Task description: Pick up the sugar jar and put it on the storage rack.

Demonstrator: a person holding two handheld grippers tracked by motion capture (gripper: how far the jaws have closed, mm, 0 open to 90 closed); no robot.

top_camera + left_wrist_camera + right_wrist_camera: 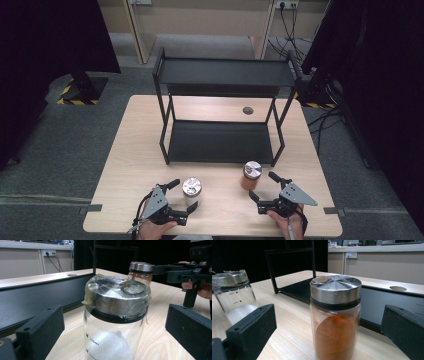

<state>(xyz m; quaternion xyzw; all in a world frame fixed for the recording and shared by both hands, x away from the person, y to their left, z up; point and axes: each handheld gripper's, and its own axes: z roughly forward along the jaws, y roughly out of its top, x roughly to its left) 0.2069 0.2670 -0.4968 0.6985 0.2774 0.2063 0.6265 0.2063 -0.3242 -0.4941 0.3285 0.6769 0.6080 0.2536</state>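
A: Near edge first. Left claw [185, 194] spread wide, jaws either side of the white-powder jar [191, 190], not touching the glass. Jar stands upright on the bench [125, 165], steel lid taped over.

B: Right side?

A: Same. Right claw [262, 185] spread, jaws flanking the orange-powder jar [250, 175], gaps visible both sides in the right gripper view [329, 340]. That jar [335, 317] is upright too, steel lid under clear film, powder filling about the lower half.

B: Jars relative to each other?

A: Apart, white one to the left and slightly nearer the person. Left gripper view has the white jar [116, 317] centred between its jaws, orange jar [140, 271] behind it.

B: Farther back?

A: Black two-tier shelf rack [225, 107] just beyond the jars, both shelves bare. Cable grommet hole [248, 110] in the bench behind it.
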